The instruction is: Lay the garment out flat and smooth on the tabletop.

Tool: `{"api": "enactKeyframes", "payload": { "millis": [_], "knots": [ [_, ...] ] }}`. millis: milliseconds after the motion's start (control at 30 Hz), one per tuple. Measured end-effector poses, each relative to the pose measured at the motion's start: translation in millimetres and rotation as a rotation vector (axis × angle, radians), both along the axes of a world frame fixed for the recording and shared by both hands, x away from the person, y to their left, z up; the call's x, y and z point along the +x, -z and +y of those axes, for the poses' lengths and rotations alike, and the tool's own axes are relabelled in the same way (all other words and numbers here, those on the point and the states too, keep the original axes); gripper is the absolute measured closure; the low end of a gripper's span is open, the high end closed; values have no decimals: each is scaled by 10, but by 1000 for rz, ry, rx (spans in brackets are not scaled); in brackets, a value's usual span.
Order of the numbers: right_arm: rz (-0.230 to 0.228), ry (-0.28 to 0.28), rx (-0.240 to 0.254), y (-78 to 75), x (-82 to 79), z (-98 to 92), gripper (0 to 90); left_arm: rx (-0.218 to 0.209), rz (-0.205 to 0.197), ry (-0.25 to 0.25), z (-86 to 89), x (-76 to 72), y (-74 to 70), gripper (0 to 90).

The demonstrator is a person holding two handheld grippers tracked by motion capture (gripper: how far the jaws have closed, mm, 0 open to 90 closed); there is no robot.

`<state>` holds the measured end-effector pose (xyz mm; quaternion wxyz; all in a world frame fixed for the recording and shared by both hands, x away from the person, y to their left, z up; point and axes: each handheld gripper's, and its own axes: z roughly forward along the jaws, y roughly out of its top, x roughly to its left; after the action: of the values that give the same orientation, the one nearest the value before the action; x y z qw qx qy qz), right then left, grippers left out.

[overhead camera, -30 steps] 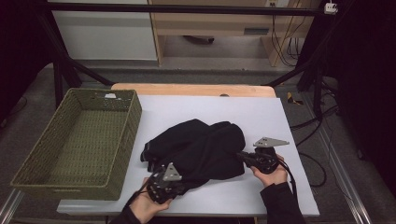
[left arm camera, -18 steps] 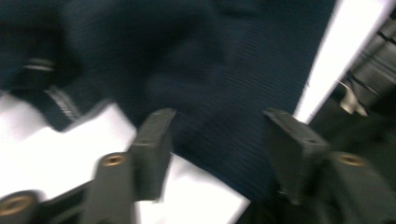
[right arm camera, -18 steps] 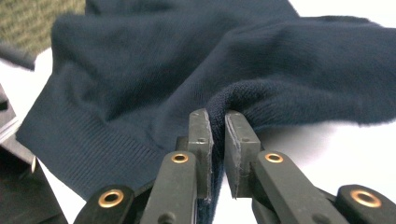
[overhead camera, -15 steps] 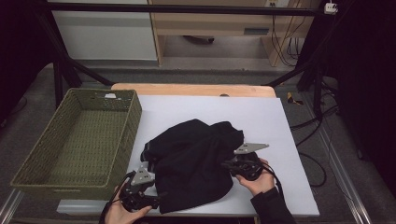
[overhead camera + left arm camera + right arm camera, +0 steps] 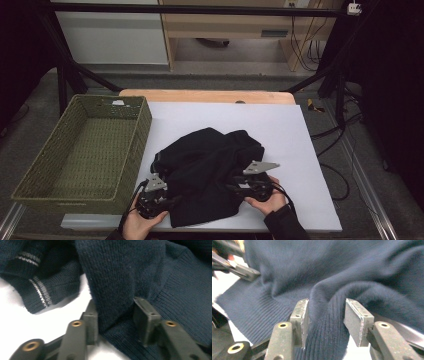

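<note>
A dark knitted sweater [image 5: 210,170] lies bunched on the white table top [image 5: 280,130]. My left gripper [image 5: 172,201] is at its near left edge. In the left gripper view its jaws [image 5: 113,312] have just been closing, and both pads press a raised fold of the sweater [image 5: 120,272]. My right gripper [image 5: 232,189] points into the garment's near right side. Its jaws [image 5: 325,312] have just been opening and stand apart around a ridge of the sweater [image 5: 337,270], which still lies between them. A striped cuff [image 5: 37,290] lies beside the left jaw.
A green woven basket [image 5: 135,150] stands at the table's left side, close to the sweater. A wooden strip [image 5: 210,95] edges the far side. Black frame legs and cables stand on the floor beyond and to the right. The left gripper's jaw [image 5: 237,267] shows at the right gripper view's top left.
Both hands have shifted left and nearer the front edge, dragging the sweater's lower part toward me. The left gripper let go, moved out to the left and came back onto the edge.
</note>
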<state>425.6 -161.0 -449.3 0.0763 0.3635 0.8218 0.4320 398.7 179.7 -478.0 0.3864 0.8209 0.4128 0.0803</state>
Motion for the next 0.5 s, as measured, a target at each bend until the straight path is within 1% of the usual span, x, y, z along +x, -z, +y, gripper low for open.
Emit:
{"api": "enactKeyframes", "payload": {
  "millis": [33,67,100,133,167,200,267,300,333,400,433,500],
  "knots": [
    [-4,19,18,-35,-33,-98,558,-5,6,6,2,4,1,685],
    [-11,42,27,-56,-59,-199,590,-15,16,17,1,8,4,729],
    [-2,69,29,-57,-79,-297,619,-19,21,21,-4,10,6,775],
    [10,96,34,-34,-86,-379,624,-17,19,23,-9,10,4,785],
    [20,111,34,13,-86,-441,625,-12,17,25,-14,9,1,795],
    [44,122,23,71,-82,-476,623,-9,15,28,-16,7,-1,801],
    [70,131,0,174,-57,-470,605,-9,13,30,-15,7,0,805],
    [69,125,-3,207,-39,-447,584,-11,13,31,-13,7,1,805],
    [64,121,3,218,-31,-414,560,-12,12,32,-10,7,3,806],
    [38,106,20,221,-17,-337,515,-14,14,33,-8,9,3,806],
    [38,99,30,227,-12,-290,499,-12,13,35,-6,9,3,805],
    [49,66,40,255,-7,-178,468,-13,11,34,-6,7,5,805]
  ]
}}
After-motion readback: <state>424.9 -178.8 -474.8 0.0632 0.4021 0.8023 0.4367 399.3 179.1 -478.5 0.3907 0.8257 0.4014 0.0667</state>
